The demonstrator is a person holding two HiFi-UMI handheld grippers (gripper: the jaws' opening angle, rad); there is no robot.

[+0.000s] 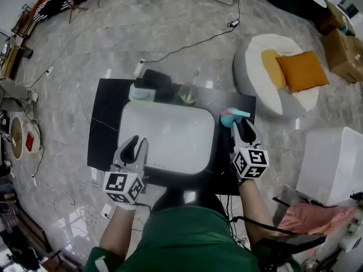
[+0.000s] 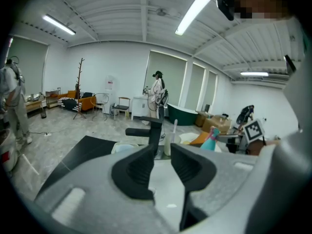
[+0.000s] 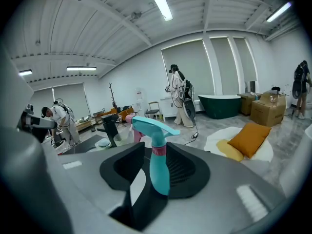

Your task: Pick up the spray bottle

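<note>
On the left, the left hand-held gripper (image 1: 136, 145) hovers over the near left edge of a white sink (image 1: 170, 136). Its two black jaws are a little apart. Nothing is between them; only the white of the sink shows in the gap. The cube with square markers sits at the back of it, close to the person's body.

The sink is set in a black surface (image 1: 104, 128). At the far side of the sink there is a pale dish (image 1: 141, 93), then a black tap (image 1: 156, 78), then a cup (image 1: 188, 94) with a white stick standing up in it.

Further right, the spray bottle (image 3: 159, 170) stands upright on the black surface, just beside the far right corner of the sink. It is blue-green, with a pink ring at its neck and a pink bit at the back of its top.

The right hand-held gripper (image 1: 243, 124) is at the bottle. Its jaws are spread wide and the bottle stands between them. In the right gripper view a gap shows between the bottle and the left jaw, so the jaws are not squeezing it. The bottle sits nearer the right jaw, but it is hard to tell if they touch.

Off to the right, on the floor, lies a white beanbag (image 1: 254, 67) with an orange cushion (image 1: 301, 70) on it.
</note>
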